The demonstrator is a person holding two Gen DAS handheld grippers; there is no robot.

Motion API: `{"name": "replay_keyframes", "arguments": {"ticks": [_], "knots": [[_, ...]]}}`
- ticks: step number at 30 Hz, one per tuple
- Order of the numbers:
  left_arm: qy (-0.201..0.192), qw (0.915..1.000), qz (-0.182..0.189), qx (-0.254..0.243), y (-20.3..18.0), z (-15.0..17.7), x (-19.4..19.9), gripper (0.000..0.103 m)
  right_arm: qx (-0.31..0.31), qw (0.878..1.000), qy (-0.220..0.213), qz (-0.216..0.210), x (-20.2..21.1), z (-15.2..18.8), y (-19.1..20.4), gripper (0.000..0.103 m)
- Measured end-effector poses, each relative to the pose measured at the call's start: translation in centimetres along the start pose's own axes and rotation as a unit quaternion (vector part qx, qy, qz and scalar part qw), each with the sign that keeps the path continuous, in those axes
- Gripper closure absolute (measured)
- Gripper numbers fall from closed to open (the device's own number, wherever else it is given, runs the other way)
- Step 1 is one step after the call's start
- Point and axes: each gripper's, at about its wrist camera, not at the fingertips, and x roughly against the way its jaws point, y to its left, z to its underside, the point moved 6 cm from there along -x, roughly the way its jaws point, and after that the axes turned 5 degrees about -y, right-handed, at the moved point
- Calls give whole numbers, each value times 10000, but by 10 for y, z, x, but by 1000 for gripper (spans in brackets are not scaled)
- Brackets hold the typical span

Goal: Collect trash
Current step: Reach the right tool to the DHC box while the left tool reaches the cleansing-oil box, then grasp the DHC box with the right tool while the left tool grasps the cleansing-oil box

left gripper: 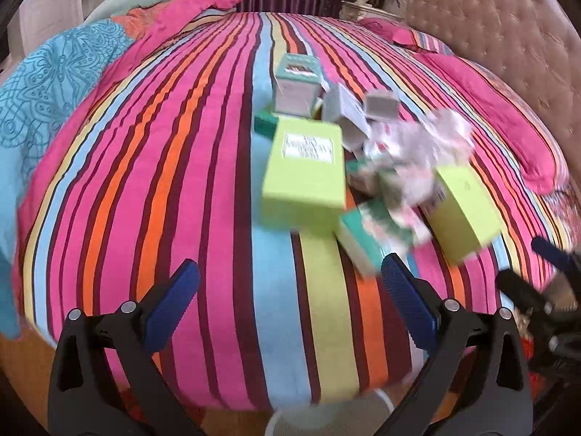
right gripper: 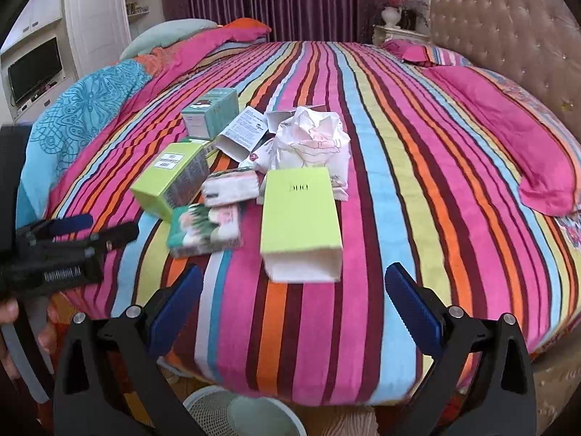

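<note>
Both your left gripper and right gripper are spread wide, empty, near the boxes on the bed; the left view is blurred.

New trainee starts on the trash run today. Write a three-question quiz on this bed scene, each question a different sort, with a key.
1. True or false: the right hand-held gripper is shut on the lime box with the open end.
2. Multiple choice: the crumpled white paper lies (A) in the mesh bin, (B) on the striped bedspread behind that lime box, (C) on the pink pillow.
3. Fill in: the mesh bin shows at the ____ edge of the right wrist view.

Key: 1 false, both the right and the left hand-held gripper are open and hold nothing; 2 B; 3 bottom.
</note>
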Motion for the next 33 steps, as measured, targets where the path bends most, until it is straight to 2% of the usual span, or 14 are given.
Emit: {"name": "replay_keyframes", "arguments": {"ticks": [5,9,16,18,19,20,23,29,33], "knots": [[101,9999,98,59,0,-24,-29,6,23,9999,46,-111,-19,-9,-1,7],[288,9995,77,40,0,-30,-54,6,34,9997,135,-215,-30,-10,1,7],[506,9987,-45,-76,3,-37,-84,7,171,9993,321,-73,-53,-11,0,8],[540,9985,-25,-93,4,-40,-89,19,180,9991,376,-20,-58,-13,-2,21],[561,9983,-14,-140,3,-41,-92,30,173,9988,458,28,-63,-13,-4,31],[564,9982,-34,-207,2,-41,-93,47,165,9986,511,29,-65,-12,-5,46],[590,9975,-119,-370,0,-44,-95,46,88,9978,656,-18,-71,-11,-9,48],[503,9986,-54,-145,7,-42,-76,47,5,9977,653,-205,-50,-11,-14,48],[406,9992,5,-65,10,-32,-54,46,-287,9964,677,-424,-32,-7,-24,48]]}}
